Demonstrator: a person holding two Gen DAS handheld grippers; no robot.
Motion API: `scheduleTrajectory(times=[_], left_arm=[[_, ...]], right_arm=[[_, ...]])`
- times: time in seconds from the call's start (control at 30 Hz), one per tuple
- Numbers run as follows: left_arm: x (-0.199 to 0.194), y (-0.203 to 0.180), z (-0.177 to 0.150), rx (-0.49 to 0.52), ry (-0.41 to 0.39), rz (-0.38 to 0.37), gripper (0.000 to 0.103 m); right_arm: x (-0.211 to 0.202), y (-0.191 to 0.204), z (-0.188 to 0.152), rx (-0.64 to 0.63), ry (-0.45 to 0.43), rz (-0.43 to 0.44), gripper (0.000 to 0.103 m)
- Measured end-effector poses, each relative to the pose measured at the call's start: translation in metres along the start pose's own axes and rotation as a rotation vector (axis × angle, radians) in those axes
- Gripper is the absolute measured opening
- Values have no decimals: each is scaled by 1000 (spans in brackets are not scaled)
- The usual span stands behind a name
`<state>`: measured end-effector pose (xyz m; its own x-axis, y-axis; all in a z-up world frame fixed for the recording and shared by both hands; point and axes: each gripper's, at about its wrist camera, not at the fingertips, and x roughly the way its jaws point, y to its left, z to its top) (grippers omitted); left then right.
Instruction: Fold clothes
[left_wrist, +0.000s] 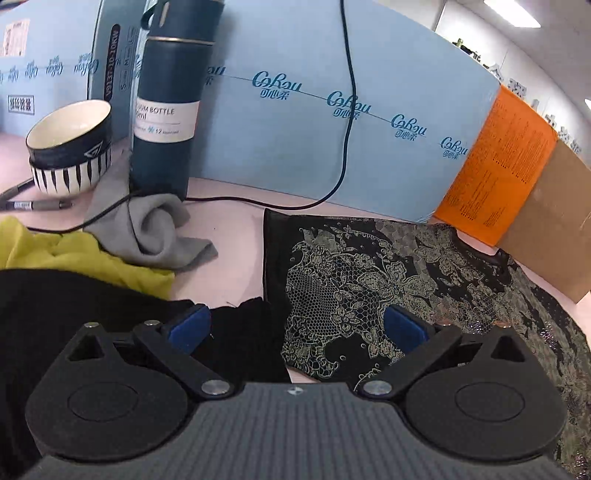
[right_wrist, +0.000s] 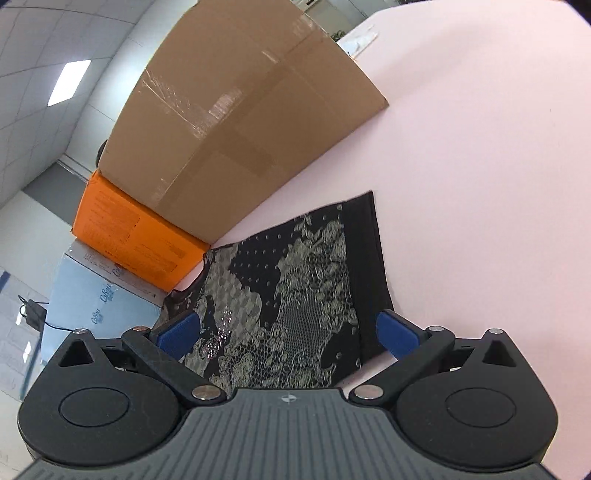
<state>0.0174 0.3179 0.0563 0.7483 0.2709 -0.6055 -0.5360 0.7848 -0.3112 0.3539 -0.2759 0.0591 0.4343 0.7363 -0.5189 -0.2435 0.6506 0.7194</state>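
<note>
while the left gripper (left_wrist: 297, 328) hangs with its blue pads (left_wrist: 188, 328) spread wide and nothing between them, the black lace-patterned garment (left_wrist: 388, 291) lies flat on the pink table (left_wrist: 229, 218), reaching from just ahead of the gripper out to its right. under the left pad sits a plain black cloth (left_wrist: 74, 306), and beyond it to the left a yellow-green cloth (left_wrist: 74, 254) and a crumpled grey cloth (left_wrist: 162, 229). farther ahead on the left stand a dark teal vacuum bottle (left_wrist: 166, 110) and two stacked bowls (left_wrist: 70, 147), with a pen (left_wrist: 33, 205) beside them and a black cable (left_wrist: 345, 110) running down a light blue box (left_wrist: 295, 129). an orange box (left_wrist: 498, 166) stands ahead on the right.

in the right wrist view, the right gripper (right_wrist: 288, 332) is likewise spread wide and holds nothing, poised over the near end of the garment (right_wrist: 295, 295), which stretches ahead between the pads. its black hem band (right_wrist: 365, 266) runs along the right side. a cardboard box (right_wrist: 240, 122) and the orange box (right_wrist: 129, 236) stand ahead to the left.
</note>
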Motion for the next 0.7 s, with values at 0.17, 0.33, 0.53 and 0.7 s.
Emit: scheduleTrajectory(times=[0.17, 0.33, 0.53, 0.7], left_arm=[[-4, 5, -11, -20, 11, -3, 101], [7, -2, -7, 13, 1, -18, 101], [41, -36, 5, 122, 20, 40, 101], [70, -54, 4, 146, 36, 97, 100]], right_arm=[[-2, 1, -27, -13, 50, -10, 103], [-3, 7, -38, -42, 49, -5, 103], [5, -1, -31, -13, 16, 41, 103], [15, -4, -24, -45, -39, 71, 103]])
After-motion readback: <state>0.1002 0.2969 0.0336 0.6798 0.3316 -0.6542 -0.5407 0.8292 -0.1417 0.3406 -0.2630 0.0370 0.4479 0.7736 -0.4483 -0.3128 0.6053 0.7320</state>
